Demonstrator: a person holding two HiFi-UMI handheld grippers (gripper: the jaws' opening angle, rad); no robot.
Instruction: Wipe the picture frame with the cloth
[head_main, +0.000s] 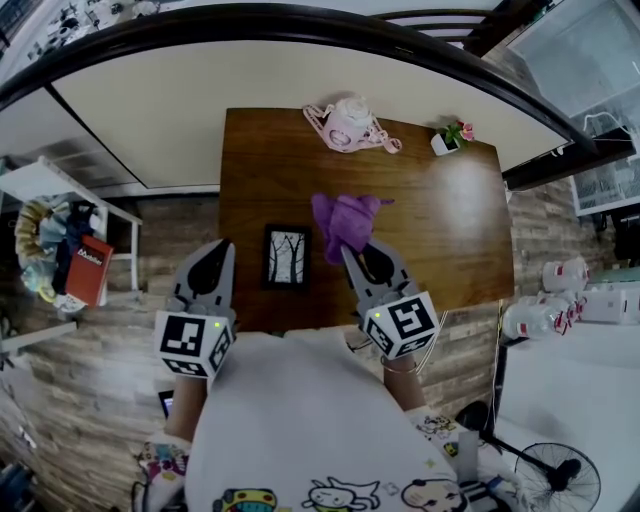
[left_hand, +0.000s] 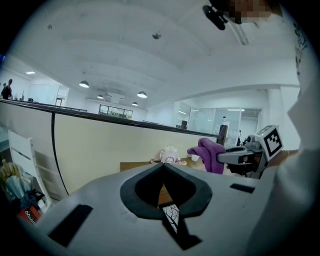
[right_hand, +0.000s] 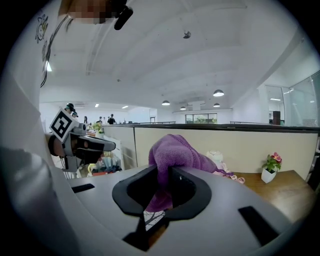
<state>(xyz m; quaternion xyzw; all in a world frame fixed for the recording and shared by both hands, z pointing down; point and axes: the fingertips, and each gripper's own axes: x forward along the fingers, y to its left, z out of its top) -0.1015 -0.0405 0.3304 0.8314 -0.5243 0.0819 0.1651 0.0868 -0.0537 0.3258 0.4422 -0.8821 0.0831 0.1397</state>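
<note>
Purple terry cloth (head_main: 345, 222) against a dark brown wooden table (head_main: 450, 230). To its left, the black rectangular picture frame (head_main: 286, 257) shows bare black branches on white. At the far edge, a pale pink-and-white object (head_main: 348, 126), perhaps a pouch. Right of it, a small white flowerpot (head_main: 444, 144) with pink blooms and green leaves.

White T-shirt (head_main: 300, 420) — colourful cartoon prints
</note>
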